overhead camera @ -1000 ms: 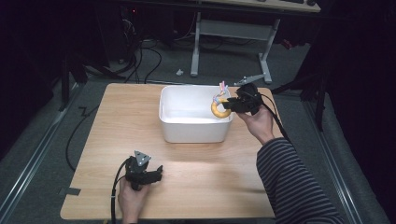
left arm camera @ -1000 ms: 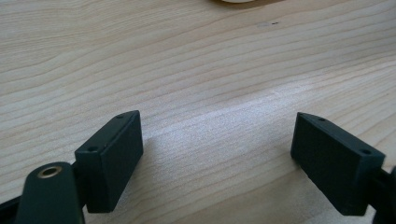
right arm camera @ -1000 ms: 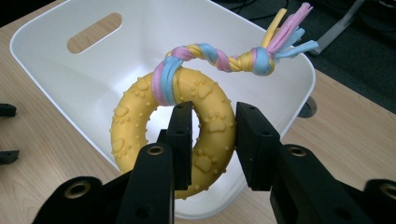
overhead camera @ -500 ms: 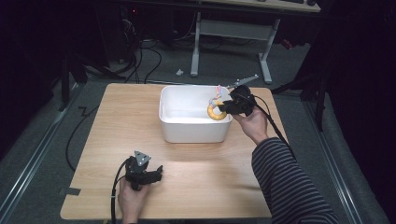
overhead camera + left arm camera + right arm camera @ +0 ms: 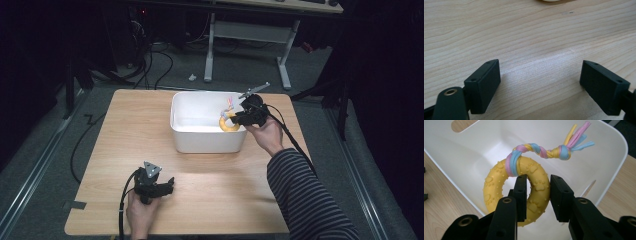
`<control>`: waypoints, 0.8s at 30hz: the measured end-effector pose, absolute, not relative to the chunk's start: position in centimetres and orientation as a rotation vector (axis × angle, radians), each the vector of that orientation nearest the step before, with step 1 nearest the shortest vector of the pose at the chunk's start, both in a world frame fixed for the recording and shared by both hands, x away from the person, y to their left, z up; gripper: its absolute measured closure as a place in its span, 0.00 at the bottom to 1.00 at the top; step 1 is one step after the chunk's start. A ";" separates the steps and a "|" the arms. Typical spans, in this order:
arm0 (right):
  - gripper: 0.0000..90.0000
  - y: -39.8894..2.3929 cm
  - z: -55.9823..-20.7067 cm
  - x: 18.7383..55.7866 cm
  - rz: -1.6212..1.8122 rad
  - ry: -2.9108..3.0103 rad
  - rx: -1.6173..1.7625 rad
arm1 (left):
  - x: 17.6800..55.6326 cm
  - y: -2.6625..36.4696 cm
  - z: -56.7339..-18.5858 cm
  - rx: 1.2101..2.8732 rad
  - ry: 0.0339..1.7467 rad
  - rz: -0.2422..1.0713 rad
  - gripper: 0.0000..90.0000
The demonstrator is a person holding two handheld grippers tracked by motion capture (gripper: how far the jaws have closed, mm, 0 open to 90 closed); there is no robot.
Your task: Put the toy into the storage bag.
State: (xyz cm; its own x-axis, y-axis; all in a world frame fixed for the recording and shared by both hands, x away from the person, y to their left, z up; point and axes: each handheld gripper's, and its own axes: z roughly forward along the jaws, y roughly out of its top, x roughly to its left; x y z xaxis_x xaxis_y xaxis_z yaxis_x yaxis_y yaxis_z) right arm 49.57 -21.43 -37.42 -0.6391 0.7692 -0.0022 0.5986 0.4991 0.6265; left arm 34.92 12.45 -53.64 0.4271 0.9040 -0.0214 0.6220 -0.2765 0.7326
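A yellow rubber ring toy (image 5: 534, 195) with paw prints and a braided pink, blue and yellow rope tail (image 5: 554, 150) hangs inside the white plastic bin (image 5: 200, 140). My right gripper (image 5: 538, 192) is shut on the ring's side, one jaw through its hole. From above, the ring (image 5: 227, 123) sits just over the bin's right inner side, with the right gripper (image 5: 239, 119) at the bin's right rim. My left gripper (image 5: 169, 186) rests low on the table near the front left, open with bare wood between its jaws (image 5: 539, 82).
The wooden table (image 5: 125, 130) has free room left of and in front of the bin. A cable trails from each gripper. Behind the table stand a white desk frame (image 5: 245, 35) and floor cables (image 5: 165, 55). The bin has a handle slot (image 5: 464, 125).
My right gripper has carried the ring toy to the left and down, from beside the bin's right rim into the bin. The left gripper has not moved.
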 end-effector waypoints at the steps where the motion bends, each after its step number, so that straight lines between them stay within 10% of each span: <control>1: 0.76 -21.3 -37.6 49.6 0.853 2.471 1.155 | 34.9 12.5 -53.6 2.006 1.285 0.534 0.19; 24: 0.69 -20.9 -38.3 49.9 0.814 2.487 1.175 | 34.9 12.5 -53.6 2.005 1.286 0.534 0.19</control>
